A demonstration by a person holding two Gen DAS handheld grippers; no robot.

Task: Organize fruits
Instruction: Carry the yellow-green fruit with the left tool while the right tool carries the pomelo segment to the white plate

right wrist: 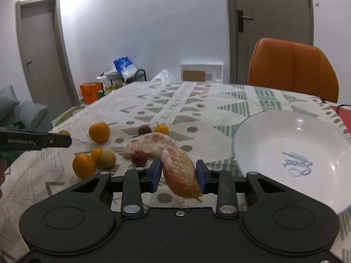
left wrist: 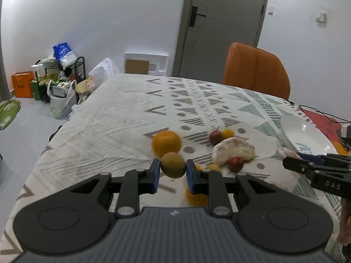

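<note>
White bowl (right wrist: pixel 291 151) is the landmark and, I'd guess, the drop target: rigid ceramic, empty, sits on the bench (right wrist: pixel 197 100) to the right of the fruit pile. Peeled pomelo section (right wrist: pixel 151 144) lies flat left of the bowl: soft, membrane tears easily, take it across the thick middle. Second pomelo wedge (right wrist: pixel 181 173) is already clamped in the right hand-held gripper (right wrist: pixel 179 175), pads on its broad flanks, tip hanging down, just left of the bowl's near rim; light but squashy, so ease off on pressure. Large orange (left wrist: pixel 166 143) sits farther left of the bowl, firm, waxy rind, may roll. Brownish-green round fruit (left wrist: pixel 173 164), maybe a kiwi, is pinched at its widest point in the left hand-held gripper (left wrist: pixel 173 173), well left of the bowl, lifted in front of the orange; firm enough, slightly slippery. Smaller oranges (right wrist: pixel 84 166), a yellow fruit (right wrist: pixel 107 158) and the red lychee-like ones (right wrist: pixel 138 157) cluster left of the bowl: light, roll-prone, grip at the equator.
</note>
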